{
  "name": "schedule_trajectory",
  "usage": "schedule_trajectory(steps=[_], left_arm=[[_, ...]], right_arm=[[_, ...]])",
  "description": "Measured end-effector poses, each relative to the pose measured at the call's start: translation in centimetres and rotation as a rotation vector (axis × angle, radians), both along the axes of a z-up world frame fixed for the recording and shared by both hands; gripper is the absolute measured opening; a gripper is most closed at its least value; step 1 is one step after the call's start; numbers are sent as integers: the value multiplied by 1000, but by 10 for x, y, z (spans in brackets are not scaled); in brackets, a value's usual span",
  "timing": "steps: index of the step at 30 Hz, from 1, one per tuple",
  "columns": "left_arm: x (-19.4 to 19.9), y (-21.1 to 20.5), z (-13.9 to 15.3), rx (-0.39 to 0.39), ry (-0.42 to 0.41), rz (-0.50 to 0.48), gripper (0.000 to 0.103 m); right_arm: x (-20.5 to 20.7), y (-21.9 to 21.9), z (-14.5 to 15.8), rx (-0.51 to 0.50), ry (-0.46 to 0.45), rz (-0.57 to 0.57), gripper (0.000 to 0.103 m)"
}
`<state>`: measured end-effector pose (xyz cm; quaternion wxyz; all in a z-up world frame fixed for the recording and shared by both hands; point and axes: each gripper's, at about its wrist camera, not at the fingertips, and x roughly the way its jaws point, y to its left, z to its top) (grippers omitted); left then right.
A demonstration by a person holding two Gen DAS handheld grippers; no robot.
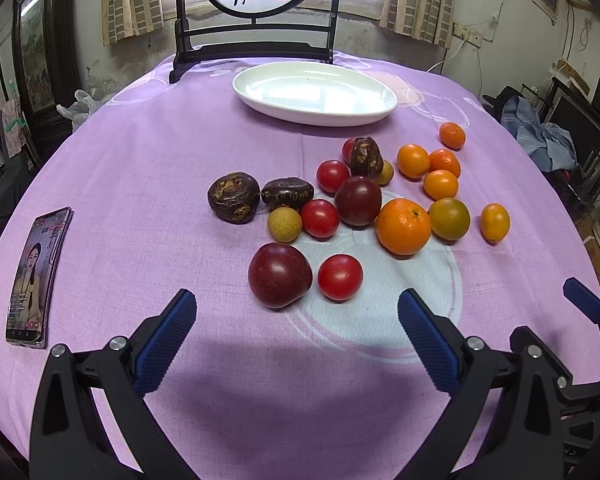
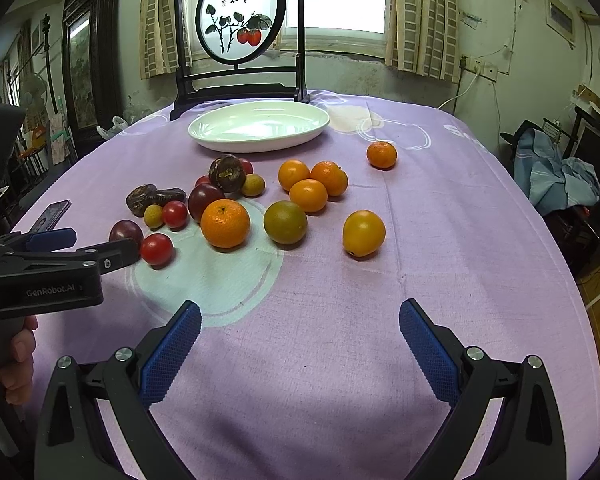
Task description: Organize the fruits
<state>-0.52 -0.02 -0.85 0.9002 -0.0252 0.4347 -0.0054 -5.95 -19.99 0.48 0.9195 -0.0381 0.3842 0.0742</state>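
With both the left gripper (image 1: 296, 316) and right gripper (image 2: 300, 328) spread wide and empty, I judge the nearest plum (image 1: 279, 274), loose on the tablecloth (image 1: 140, 160), smooth, bruisable, best pinched gently across its middle.

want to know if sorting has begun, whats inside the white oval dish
Nothing is inside the white oval dish; its whole basin shows bare in both views. All the fruit lies on the purple tablecloth in front of it. The cloth under the dish is hidden.
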Motion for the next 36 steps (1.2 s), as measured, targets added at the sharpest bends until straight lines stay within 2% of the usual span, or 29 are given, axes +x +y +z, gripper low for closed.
schedule_trajectory(steps=[11,14,19,21,23,25,29,33,36], left_arm=[[7,-1,-11,7,23,-10,99],[11,5,-19,-4,41,-34,99],[18,21,-34,-26,92,-16,98],[23,19,-39,-41,114,-30,89],[29,12,-39,-14,109,-48,80],[33,7,-39,-11,116,-68,76],[36,6,-34,-25,125,-142,57],[40,12,-35,-37,109,-196,51],[45,13,-36,-42,87,-250,52]], right_arm=[[2,-2,-6,25,23,17,100],[4,-6,-8,38,30,23,100],[10,-15,-12,92,66,32,100],[12,-18,-13,122,76,38,100],[14,-20,-13,138,77,47,100],[15,-22,-13,142,77,51,100],[15,-29,-12,140,75,50,100],[18,-39,-15,167,95,34,100],[19,-40,-16,169,104,27,100]])
